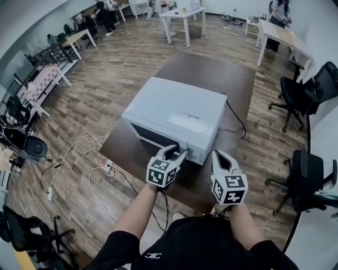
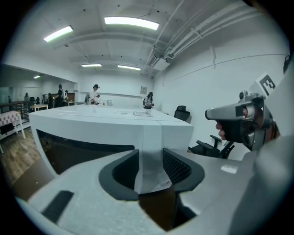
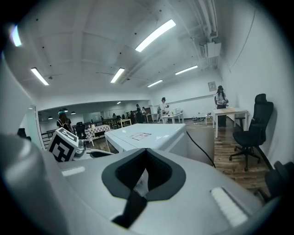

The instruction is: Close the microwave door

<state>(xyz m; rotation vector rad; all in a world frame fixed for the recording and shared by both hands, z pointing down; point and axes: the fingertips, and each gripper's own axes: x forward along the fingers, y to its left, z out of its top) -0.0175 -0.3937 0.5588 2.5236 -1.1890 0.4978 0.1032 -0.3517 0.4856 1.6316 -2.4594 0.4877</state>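
Note:
A white microwave point(image 1: 174, 113) stands on a brown table point(image 1: 211, 68). Its door point(image 1: 153, 138), with a dark window, looks flush with the front. My left gripper point(image 1: 177, 150) is at the door's right end. In the left gripper view the left gripper point(image 2: 149, 160) is open and straddles the door's white edge strip point(image 2: 149, 151); I cannot see the pads pressing on it. My right gripper point(image 1: 221, 155) hangs just right of the microwave's front corner, apart from it. In the right gripper view the right gripper point(image 3: 146, 151) has its tips together and holds nothing, with the microwave point(image 3: 151, 133) behind.
A black cable point(image 1: 237, 118) runs from the microwave's right side across the table. White cords point(image 1: 79, 147) lie on the wooden floor at the left. Black office chairs point(image 1: 301, 89) stand at the right. Tables point(image 1: 182, 16) and people are far back.

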